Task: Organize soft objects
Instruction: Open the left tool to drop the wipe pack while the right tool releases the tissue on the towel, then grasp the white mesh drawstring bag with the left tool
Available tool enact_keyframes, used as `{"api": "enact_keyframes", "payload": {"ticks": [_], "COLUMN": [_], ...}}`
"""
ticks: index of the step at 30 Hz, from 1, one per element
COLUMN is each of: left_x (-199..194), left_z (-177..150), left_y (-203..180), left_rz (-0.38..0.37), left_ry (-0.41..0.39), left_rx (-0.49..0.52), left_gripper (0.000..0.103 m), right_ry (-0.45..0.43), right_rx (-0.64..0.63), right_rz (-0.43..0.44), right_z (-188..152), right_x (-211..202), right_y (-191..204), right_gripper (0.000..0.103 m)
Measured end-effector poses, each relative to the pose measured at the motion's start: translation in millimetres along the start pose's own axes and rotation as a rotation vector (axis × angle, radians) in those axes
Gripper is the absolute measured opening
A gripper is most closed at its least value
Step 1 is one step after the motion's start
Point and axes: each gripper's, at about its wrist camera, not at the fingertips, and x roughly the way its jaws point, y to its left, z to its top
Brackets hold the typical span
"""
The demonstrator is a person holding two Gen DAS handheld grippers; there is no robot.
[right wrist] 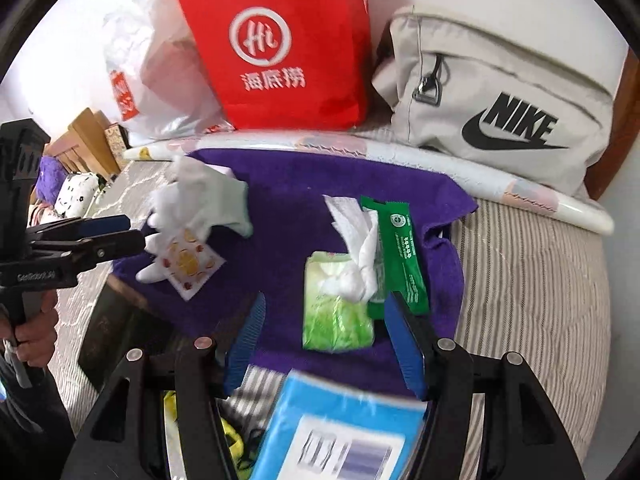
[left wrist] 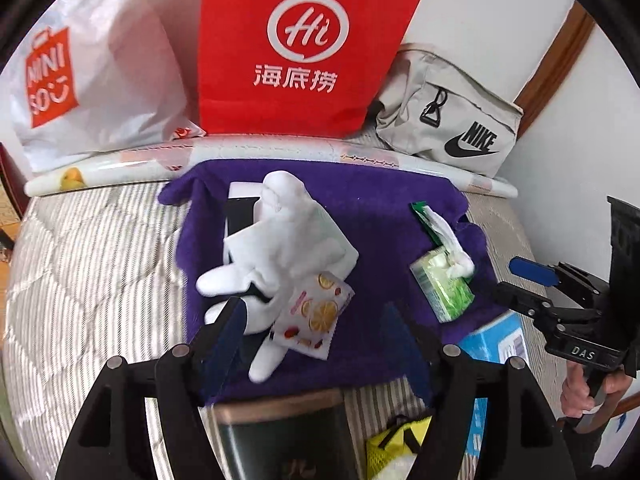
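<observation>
Both my left hand-held gripper (left wrist: 316, 320) and right hand-held gripper (right wrist: 326, 340) hang apart, empty; white gloves (left wrist: 276, 248) and tissue pack (right wrist: 336, 316) lie loose on the purple towel (left wrist: 380, 208), unsorted.

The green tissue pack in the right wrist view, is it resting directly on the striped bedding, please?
No, the green tissue pack lies on the purple towel, which covers the striped bedding.

white wall (left wrist: 580, 128) behind a striped quilted bed (left wrist: 92, 248), wooden trim (left wrist: 556, 52).

Left tool (left wrist: 312, 332): fingers spread, nothing between them, tilted steeply downward. Right tool (right wrist: 326, 344): fingers likewise apart, empty, same downward tilt. A hand (left wrist: 588, 388) grips each tool's handle.
</observation>
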Motion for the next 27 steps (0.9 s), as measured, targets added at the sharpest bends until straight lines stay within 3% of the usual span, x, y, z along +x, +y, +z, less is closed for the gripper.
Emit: {"api": "enact_keyframes", "payload": {"ticks": [8, 17, 20, 23, 27], "left_x": [-36.7, -72.5, -81.2, -78.9, -56.5], "left_z": [-46.4, -118.2, -144.1, -169.5, -191.8], "left_y": [-9.6, -29.5, -28.6, -26.9, -26.1], "left_rz": [0.002, 0.002, -0.045, -0.074, -0.037], "left_ry": [-0.021, -0.043, -0.055, -0.053, -0.008], "left_rx": [0.014, 0.086, 0.094, 0.083, 0.094], "left_gripper": [0.07, 0.07, 0.072, 0.079, 0.079], "right_ry": [-0.072, -0.075, -0.074, -0.07, -0.082], "right_rx": [-0.003, -0.056, -0.046, -0.033, -0.015], "right_rz": [0.003, 0.0, 0.005, 0.0, -0.006], "right_z": [-41.5, -104.7, -124.5, -141.1, -163.2], "right_x": [-46.4, -77.4, -84.1, -87.5, -92.1], "right_y": [24.7, 57.4, 60.2, 60.2, 58.3], "right_gripper": [0.061, 0.061, 0.061, 0.061, 0.061]}}
